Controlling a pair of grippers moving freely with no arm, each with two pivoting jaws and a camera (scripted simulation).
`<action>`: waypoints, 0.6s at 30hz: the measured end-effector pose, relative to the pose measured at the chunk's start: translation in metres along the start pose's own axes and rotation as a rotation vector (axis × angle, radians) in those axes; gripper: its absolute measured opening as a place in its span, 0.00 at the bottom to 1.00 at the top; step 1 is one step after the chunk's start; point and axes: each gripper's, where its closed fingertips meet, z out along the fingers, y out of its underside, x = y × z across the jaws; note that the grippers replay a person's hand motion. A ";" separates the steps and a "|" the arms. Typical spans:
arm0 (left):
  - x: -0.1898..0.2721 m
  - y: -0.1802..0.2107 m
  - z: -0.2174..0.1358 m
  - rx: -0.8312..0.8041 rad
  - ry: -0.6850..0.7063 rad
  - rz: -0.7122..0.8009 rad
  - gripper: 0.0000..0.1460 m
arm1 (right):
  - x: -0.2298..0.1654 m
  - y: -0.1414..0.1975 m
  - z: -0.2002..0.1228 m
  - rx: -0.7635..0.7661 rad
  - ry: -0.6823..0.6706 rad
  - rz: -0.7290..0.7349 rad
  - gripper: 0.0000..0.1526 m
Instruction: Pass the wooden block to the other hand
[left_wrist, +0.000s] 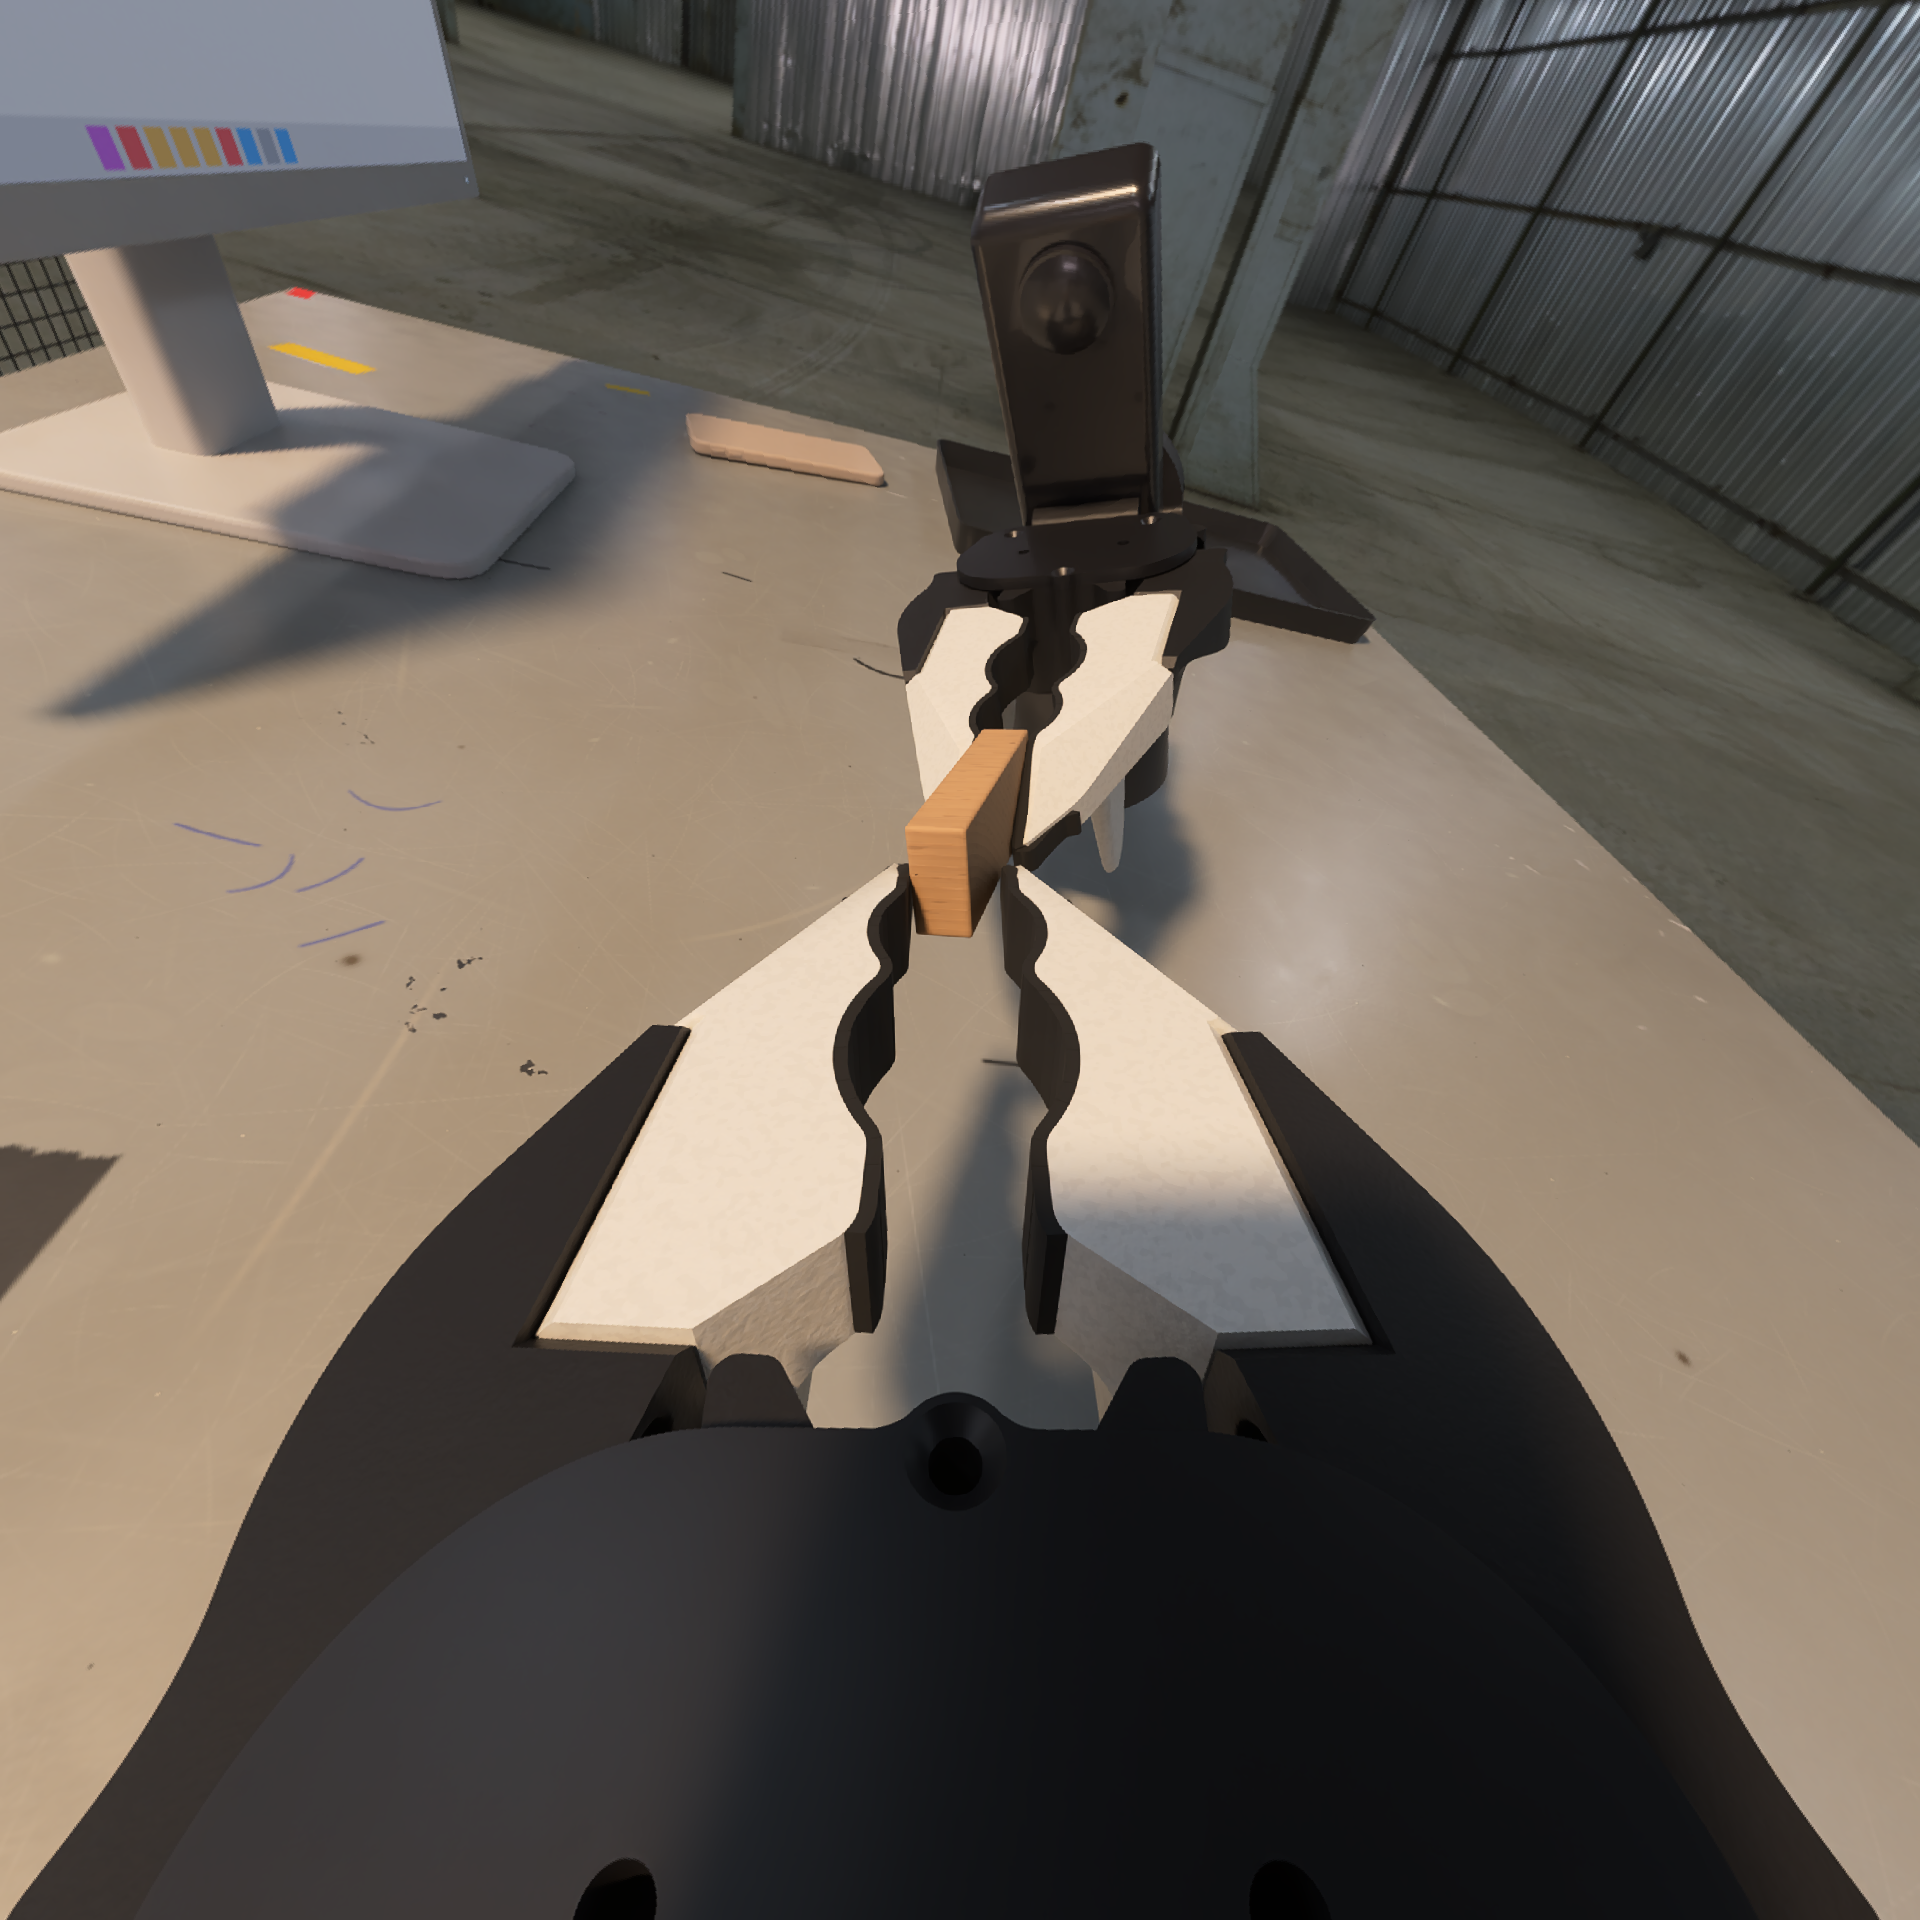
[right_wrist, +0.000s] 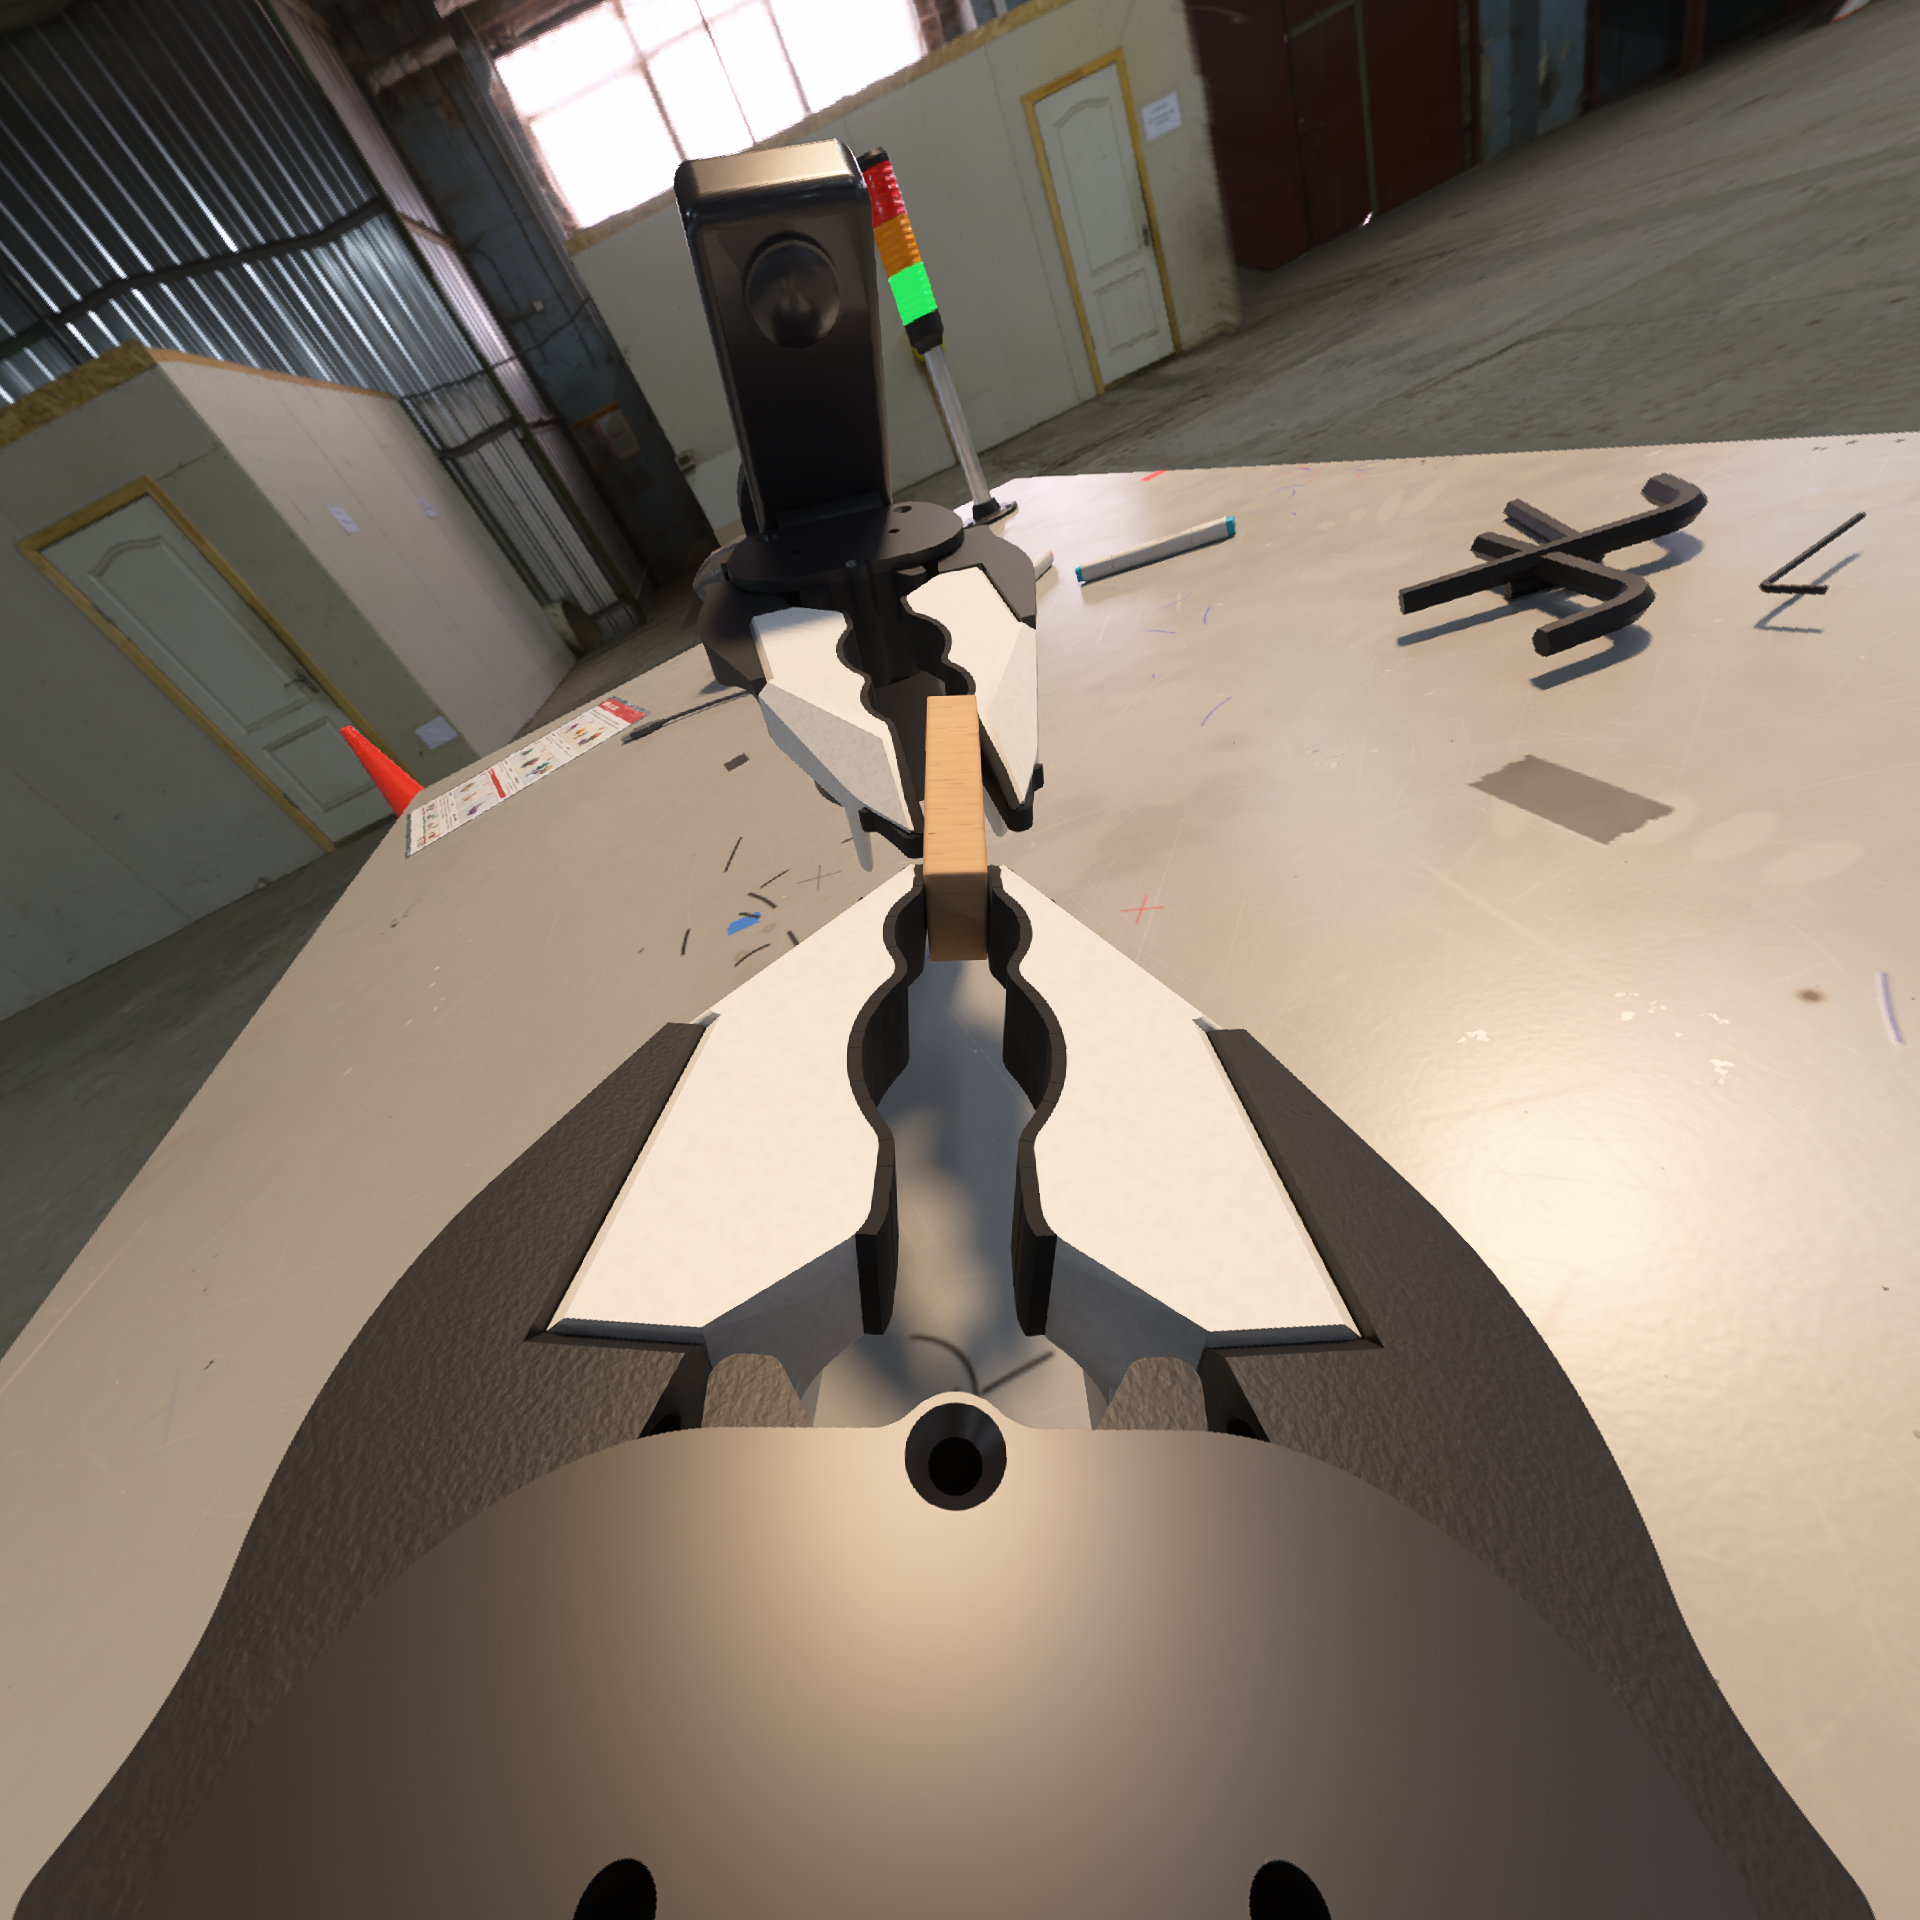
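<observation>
The wooden block (left_wrist: 951, 842) is a small tan bar held in the air above the grey table (left_wrist: 416, 1039), between the two grippers, which face each other. My left gripper (left_wrist: 954, 875) has its fingertips on the block's near end, and the block lies at a slight angle in its jaws. My right gripper (right_wrist: 956, 871) is shut snugly on the other end of the block (right_wrist: 954, 821), which runs straight along its fingers. The right gripper (left_wrist: 1039, 821) also shows farther off in the left wrist view. The left gripper (right_wrist: 961, 821) also shows farther off in the right wrist view.
A white monitor (left_wrist: 208, 104) on a stand, a beige pad (left_wrist: 784, 449) and a black tray (left_wrist: 1299, 592) lie on the table. Black hex keys (right_wrist: 1558, 571), a marker (right_wrist: 1153, 545), a signal light pole (right_wrist: 904, 260) and a printed sheet (right_wrist: 520, 774) are farther off. An orange cone (right_wrist: 379, 769) stands on the floor.
</observation>
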 end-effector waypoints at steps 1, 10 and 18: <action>0.000 0.000 -0.001 0.005 0.002 0.002 0.11 | 0.000 0.000 0.001 -0.002 -0.001 0.000 0.07; 0.005 0.009 0.000 -0.135 0.048 0.094 0.07 | -0.003 -0.008 0.002 -0.029 -0.011 -0.017 0.23; -0.002 0.027 0.004 -0.317 0.085 0.148 0.07 | 0.004 0.007 0.006 -0.159 0.043 -0.034 0.17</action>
